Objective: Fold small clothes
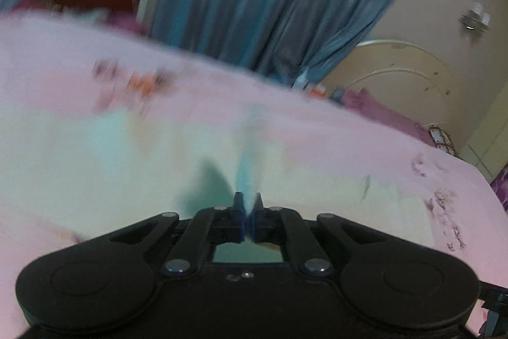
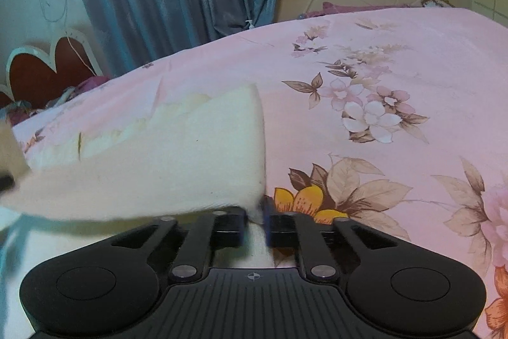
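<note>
on the pink floral bedsheet [image 2: 397, 59] lies a small cream garment [image 2: 177, 161], soft and slightly fuzzy, its near edge raised off the bed. the right tongs [image 2: 255, 220] are clamped on its near right corner, with cloth bunched between the pads. the left tongs [image 1: 248, 205] are closed too, on a thin pinch of pale cloth that looks like the same garment's other near corner, though the left wrist view is badly smeared and i cannot be sure how much fabric is caught.

the likeliest trouble, as i judge it, is that left pinch slipping free once the edge is carried over, since so little cloth shows there; the fold would then drop crooked. the two tongs pulling apart unevenly could also stretch or skew the edge. the bedsheet itself might get nipped along with the garment and drag up with it.

the garment's far part looks rumpled, with pale yellowish ridges, and lies flat against the bed.
</note>
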`<action>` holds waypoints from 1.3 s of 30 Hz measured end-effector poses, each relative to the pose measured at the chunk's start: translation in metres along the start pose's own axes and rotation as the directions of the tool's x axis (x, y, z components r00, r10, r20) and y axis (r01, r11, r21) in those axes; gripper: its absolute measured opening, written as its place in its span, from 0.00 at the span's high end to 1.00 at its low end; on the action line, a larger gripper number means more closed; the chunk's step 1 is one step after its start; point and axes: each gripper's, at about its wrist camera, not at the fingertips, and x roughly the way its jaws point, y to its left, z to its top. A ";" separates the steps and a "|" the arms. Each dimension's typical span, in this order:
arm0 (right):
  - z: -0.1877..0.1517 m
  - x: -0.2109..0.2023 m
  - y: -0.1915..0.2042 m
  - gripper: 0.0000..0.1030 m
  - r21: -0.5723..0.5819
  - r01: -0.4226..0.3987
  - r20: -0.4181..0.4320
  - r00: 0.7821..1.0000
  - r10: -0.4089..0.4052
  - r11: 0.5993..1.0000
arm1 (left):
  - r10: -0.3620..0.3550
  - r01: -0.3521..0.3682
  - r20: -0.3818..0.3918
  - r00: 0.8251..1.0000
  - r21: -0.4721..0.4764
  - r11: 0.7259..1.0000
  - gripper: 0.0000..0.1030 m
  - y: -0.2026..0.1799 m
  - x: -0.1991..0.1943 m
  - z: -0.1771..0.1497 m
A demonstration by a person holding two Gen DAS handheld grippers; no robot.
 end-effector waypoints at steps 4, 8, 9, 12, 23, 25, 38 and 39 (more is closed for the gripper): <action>-0.007 -0.003 -0.008 0.94 0.048 0.042 0.002 0.999 -0.042 0.998 | 0.002 -0.006 -0.065 0.998 -0.058 0.998 0.88 0.018 0.015 -0.010; -0.005 -0.010 -0.001 0.93 -0.016 0.030 -0.029 0.999 -0.031 0.999 | 0.000 -0.003 -0.035 0.999 -0.094 0.996 0.55 0.024 0.008 -0.002; -0.004 -0.014 -0.001 0.93 -0.024 0.020 -0.039 0.999 -0.021 1.000 | -0.003 0.000 -0.027 1.000 -0.105 0.994 0.48 0.028 0.007 -0.002; -0.005 -0.031 -0.005 0.87 -0.014 -0.020 -0.038 0.999 0.020 1.000 | -0.028 0.025 -0.021 0.999 -0.145 0.989 0.51 0.042 0.006 0.003; 0.046 0.020 -0.006 0.63 0.053 -0.079 -0.007 0.997 0.079 0.995 | -0.009 0.009 0.014 1.000 0.003 1.000 0.95 0.026 0.009 -0.003; 0.056 0.041 -0.002 0.63 0.055 -0.080 -0.020 0.996 0.082 0.995 | -0.005 0.004 0.038 0.999 0.032 0.999 0.96 0.022 0.006 -0.001; 0.060 0.067 -0.011 0.94 0.053 0.053 0.004 0.999 -0.053 0.997 | 0.140 -0.148 0.052 0.989 0.185 0.972 0.27 0.015 0.018 -0.009; 0.061 0.065 -0.009 0.94 0.040 0.060 0.001 0.998 -0.060 0.997 | 0.153 -0.162 0.065 0.986 0.182 0.970 0.20 0.014 0.014 -0.009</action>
